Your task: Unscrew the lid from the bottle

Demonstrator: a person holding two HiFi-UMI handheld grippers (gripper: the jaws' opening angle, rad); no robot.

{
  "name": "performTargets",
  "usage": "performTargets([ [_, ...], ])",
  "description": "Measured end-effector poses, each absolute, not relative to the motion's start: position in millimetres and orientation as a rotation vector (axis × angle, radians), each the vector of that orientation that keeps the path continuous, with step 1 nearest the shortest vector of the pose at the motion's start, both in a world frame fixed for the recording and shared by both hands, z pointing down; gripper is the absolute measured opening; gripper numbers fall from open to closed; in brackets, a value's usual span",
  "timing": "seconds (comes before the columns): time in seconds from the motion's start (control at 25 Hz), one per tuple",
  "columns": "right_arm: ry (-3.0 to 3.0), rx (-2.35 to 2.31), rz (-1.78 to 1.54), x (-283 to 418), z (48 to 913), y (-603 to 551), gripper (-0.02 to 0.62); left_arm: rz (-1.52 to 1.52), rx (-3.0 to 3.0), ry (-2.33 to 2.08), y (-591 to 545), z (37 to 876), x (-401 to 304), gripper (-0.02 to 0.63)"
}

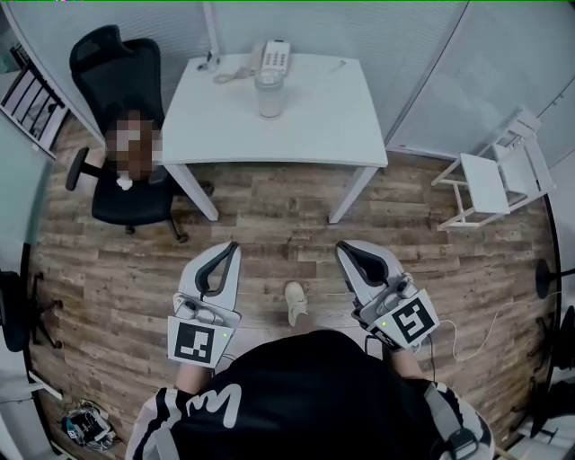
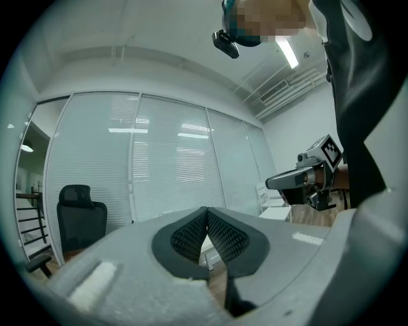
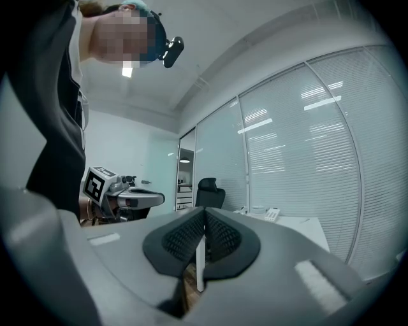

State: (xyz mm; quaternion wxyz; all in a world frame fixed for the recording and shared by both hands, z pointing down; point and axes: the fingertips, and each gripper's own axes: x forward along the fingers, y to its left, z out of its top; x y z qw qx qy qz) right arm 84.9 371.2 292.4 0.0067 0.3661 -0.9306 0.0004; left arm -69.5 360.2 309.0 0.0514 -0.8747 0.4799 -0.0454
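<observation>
Nothing done yet: lid (image 1: pixel 268 79) sits on the bottle (image 1: pixel 269 97) on the far desk (image 1: pixel 323 121), left tongs (image 1: pixel 231 248) and right tongs (image 1: pixel 345 249) pressed together, empty.

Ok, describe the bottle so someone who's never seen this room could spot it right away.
Find the white table by the far wall. The bottle stands upright near its back edge, just in front of the white desk phone. It is the only upright container there, pale, with its lid on.
</observation>
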Motion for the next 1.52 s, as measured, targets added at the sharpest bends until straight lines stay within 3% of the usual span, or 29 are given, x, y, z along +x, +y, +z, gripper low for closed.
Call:
performTargets([
  [0.76,-2.944,1.027,-0.007,111.8,296.7,238.5,0.002,-0.116,-2.606,1.568,232.6,306.3,-43.9,-0.002],
  [1.52,-2.945,0.916,0.026,85.5,313.2,198.9,0.002,-0.158,-2.591,1.637,198.6,316.3,-62.2,-0.002],
])
